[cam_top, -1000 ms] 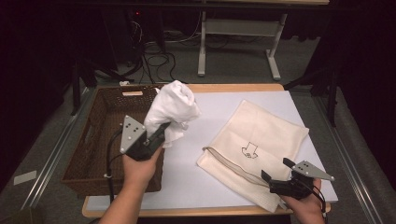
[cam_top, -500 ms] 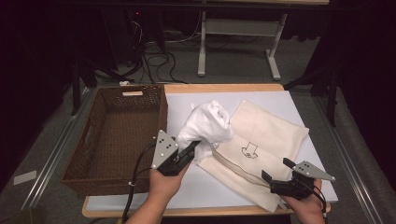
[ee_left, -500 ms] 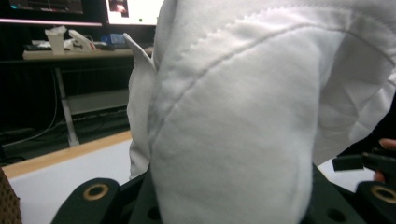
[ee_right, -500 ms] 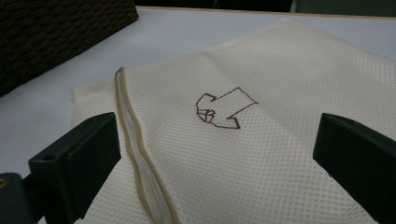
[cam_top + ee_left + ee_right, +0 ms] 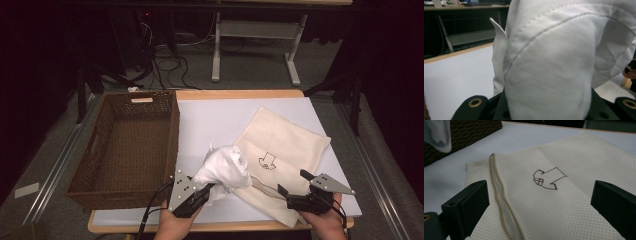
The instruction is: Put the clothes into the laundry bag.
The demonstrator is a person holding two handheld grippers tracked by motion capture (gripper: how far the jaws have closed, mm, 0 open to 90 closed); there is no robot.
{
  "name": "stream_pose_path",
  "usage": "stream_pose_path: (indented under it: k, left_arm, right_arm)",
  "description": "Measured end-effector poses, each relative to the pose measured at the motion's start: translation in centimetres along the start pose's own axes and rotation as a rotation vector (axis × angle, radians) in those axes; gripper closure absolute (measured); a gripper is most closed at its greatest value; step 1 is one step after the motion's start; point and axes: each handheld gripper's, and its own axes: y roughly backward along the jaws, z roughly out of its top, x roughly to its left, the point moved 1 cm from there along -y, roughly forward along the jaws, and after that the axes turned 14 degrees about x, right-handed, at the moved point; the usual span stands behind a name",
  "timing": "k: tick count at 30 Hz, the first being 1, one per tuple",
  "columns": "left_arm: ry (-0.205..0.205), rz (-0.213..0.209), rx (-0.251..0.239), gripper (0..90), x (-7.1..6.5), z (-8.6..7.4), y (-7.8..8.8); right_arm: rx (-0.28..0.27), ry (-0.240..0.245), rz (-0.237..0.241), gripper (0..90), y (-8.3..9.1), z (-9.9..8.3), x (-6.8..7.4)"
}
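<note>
Cloth clamped in your left gripper, touching mesh bag; your right gripper gapes empty over the bag.

Left gripper is now down at the table's near edge, just off the basket's near right corner. A second ago it is up over the basket's right wall; half a second ago it is partway across, right of the basket. The white cloth travels with it, jaws clamped on it: from high above the basket's right wall, to above the bag's left edge, to low, resting against the bag's near-left part and covering some of the zip edge. The bundle hangs lower and looks flatter than before. The left forearm has pulled back to the bottom of the high view.
</note>
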Motion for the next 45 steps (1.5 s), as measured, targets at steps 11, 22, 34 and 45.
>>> stream_pose_path:
  k: [11,22,34,45]
  left_arm:
    - [-0.027,-0.028,0.054,73.8,-0.1,-1.5,-0.9]
    - [0.013,0.001,0.043,73.8,0.8,-1.6,-0.8]
    - [0.036,-0.015,0.07,73.5,0.7,-2.0,-1.1]
    - [0.026,-0.01,0.081,73.4,0.7,-2.1,-1.2]
  right_arm:
    - [0.095,0.004,-0.023,3.8,-1.1,1.8,0.5]
    - [0.14,-0.036,-0.052,16.2,0.3,-1.7,-0.3]
    - [0.218,0.008,-0.014,19.5,-0.6,-2.0,0.4]
    - [0.323,0.117,-0.045,85.6,-3.0,-1.5,1.6]
